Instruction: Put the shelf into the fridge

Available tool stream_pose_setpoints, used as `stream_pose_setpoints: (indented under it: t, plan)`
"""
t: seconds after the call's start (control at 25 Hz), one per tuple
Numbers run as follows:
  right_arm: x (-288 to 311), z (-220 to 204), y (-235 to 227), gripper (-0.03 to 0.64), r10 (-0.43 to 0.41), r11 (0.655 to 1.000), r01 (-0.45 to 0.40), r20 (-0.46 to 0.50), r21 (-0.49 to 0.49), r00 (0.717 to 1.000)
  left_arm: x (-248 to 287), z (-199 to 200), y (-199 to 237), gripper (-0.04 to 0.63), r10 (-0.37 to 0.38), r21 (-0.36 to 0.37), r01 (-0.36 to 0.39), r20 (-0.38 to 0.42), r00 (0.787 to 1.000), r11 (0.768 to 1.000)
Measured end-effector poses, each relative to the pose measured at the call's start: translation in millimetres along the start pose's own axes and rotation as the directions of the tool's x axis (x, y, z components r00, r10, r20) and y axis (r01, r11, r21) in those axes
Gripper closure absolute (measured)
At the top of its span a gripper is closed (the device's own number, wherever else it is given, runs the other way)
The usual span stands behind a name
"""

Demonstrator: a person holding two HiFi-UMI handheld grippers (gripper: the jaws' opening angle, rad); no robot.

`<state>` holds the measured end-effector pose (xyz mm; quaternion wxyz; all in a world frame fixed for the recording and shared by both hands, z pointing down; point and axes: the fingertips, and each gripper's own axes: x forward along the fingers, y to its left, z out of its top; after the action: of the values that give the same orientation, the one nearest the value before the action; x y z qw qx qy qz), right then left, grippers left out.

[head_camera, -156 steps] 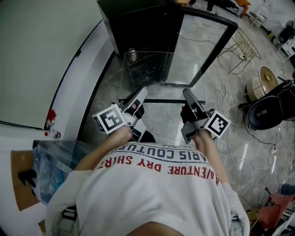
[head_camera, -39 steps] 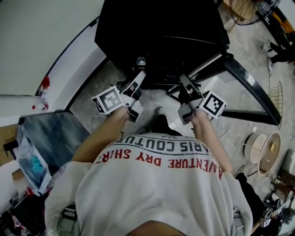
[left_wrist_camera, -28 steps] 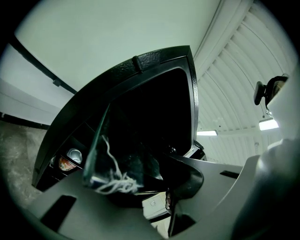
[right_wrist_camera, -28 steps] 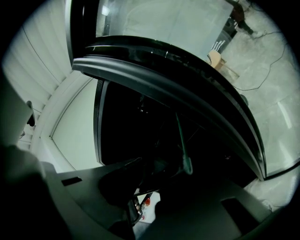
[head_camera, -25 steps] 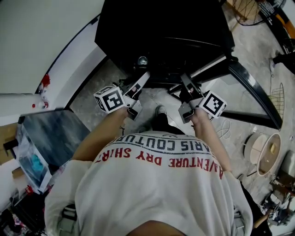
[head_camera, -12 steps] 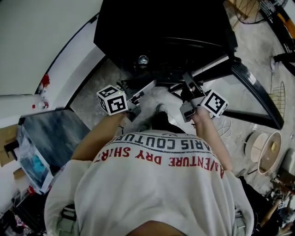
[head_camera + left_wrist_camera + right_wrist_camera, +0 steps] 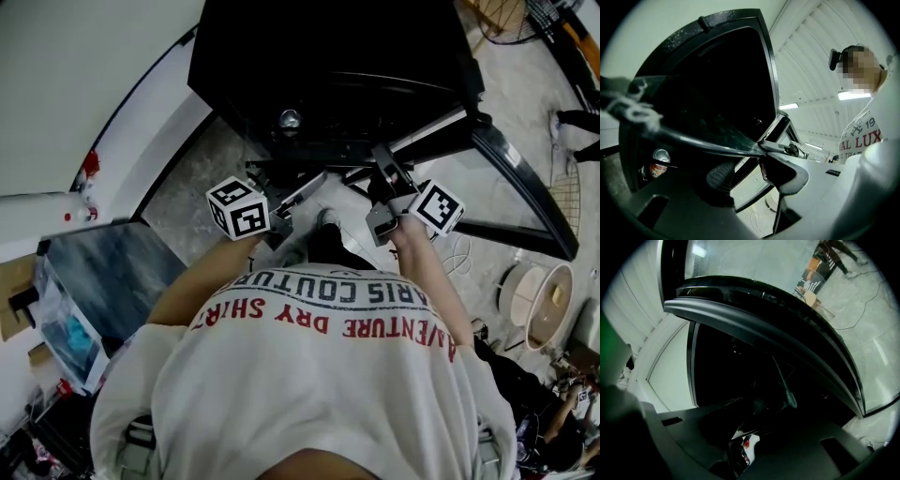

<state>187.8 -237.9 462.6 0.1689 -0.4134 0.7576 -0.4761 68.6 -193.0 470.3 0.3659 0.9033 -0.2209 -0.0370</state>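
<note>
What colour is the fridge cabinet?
The fridge cabinet is black; the head view shows it best.

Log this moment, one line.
state: glass shelf partly in fridge | left gripper: fingers just opened, shelf edge at fingertips, ungripped | right gripper: shut on shelf | door: open

Head cam overhead; gripper cams close-up; all share fridge (image 7: pixel 328 56).

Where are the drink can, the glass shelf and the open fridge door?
drink can (image 7: pixel 290 119), head view, on its silver top.
glass shelf (image 7: pixel 708 142), left gripper view, on its near edge.
fridge door (image 7: pixel 520 183), head view, on its black frame.
</note>
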Motion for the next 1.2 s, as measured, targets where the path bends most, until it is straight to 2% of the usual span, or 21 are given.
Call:
stream_pose_setpoints:
  t: [0.2, 0.36, 0.52, 0.68, 1.2]
  plan:
    - [1.6, 0.7, 2.5, 0.545, 0.02, 1.0, -0.02, -0.002, -0.021, 1.0, 13.6, -5.6, -7.2, 0.379, -0.014, -0.017, 0.014, -0.008, 1.0, 1.0]
    - [1.6, 0.6, 2.0, 0.545, 0.024, 1.0, -0.024, -0.001, -0.017, 1.0, 24.3, -6.4, -13.7, 0.385, -0.024, -0.002, 0.024, -0.008, 1.0, 1.0]
    - [2.4, 0.5, 2.8, 0.545, 0.026, 1.0, -0.026, -0.001, -0.014, 1.0, 28.4, -2.3, -15.5, 0.449, -0.013, 0.021, 0.013, 0.005, 1.0, 1.0]
    - [1.1, 0.2, 1.3, 0.545, 0.013, 1.0, -0.013, 0.0, -0.012, 1.0, 28.7, -2.0, -18.7, 0.476, -0.01, 0.046, 0.009, 0.006, 1.0, 0.999]
    - [3.2, -0.3, 6.4, 0.543, 0.04, 0.998, -0.041, -0.008, -0.047, 0.999, 30.5, -2.7, -16.9, 0.479, 0.001, 0.043, -0.001, -0.005, 1.0, 0.999]
